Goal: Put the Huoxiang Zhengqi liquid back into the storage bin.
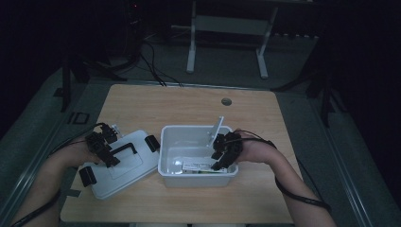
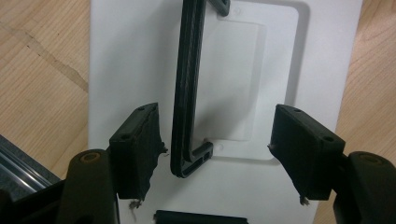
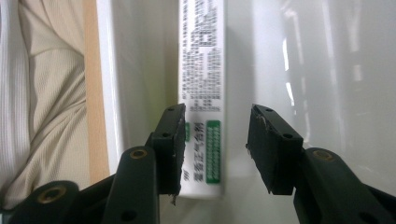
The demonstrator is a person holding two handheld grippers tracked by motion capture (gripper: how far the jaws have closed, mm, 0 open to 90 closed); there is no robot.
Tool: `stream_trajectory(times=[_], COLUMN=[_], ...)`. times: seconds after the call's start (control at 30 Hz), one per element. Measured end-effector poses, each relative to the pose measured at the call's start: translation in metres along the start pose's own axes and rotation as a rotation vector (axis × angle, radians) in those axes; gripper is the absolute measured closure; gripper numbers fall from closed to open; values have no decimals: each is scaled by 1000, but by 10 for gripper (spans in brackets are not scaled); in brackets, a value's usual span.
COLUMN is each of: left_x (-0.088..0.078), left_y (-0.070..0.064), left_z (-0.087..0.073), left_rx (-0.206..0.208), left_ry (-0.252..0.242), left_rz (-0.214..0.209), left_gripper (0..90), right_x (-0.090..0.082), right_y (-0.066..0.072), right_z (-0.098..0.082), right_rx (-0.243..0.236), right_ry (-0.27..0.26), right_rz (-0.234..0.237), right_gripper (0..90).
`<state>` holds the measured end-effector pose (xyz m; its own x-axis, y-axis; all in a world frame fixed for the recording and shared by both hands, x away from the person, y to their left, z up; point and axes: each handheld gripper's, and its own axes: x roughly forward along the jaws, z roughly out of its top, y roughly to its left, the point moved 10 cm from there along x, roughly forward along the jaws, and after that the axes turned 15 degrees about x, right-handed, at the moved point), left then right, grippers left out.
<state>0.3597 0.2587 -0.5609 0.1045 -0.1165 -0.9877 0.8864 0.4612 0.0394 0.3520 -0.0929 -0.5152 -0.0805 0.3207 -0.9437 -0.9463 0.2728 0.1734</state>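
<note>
A white printed box lies flat on the floor of the white bin, along the bin's near wall, with lines of small dark print and green patches on its upper face. In the high view the same printed box sits in the near half of the bin, close to that front wall.

The right gripper reaches down into the bin from the bin's right side. In the right gripper view its jaws stand apart over the box: the left pad overlaps the box's left edge from above, the right pad is off to the side over bare bin floor, and neither visibly presses on the box. A thin white strip leans up against the bin's back right corner, just behind this gripper.

Left of the bin lies the white lid, flat on the wooden table and turned at a slant, its near corner just beside the bin's left wall. The lid carries a black handle across its recessed middle and black clips at its ends. The left gripper hovers over the lid with its jaws spread, the end of the handle between them and nearer the left pad, touching neither.

A round hole marks the table beyond the bin.
</note>
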Motion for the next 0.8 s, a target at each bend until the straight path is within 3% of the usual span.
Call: stream_trajectory(times=[0.37,0.8], left_x=[-3,-2], left_y=[0,-1], left_z=[3,5], left_rx=[-3,1], left_ry=[-7,-14], left_rz=[-1,-4], left_gripper=[335,335], right_x=[-33,-55], right_y=[-9,-25], right_z=[-12,-43], right_rx=[31,94], right_ry=[-88,-125], right_rz=[-34,-72], right_gripper=[512,469])
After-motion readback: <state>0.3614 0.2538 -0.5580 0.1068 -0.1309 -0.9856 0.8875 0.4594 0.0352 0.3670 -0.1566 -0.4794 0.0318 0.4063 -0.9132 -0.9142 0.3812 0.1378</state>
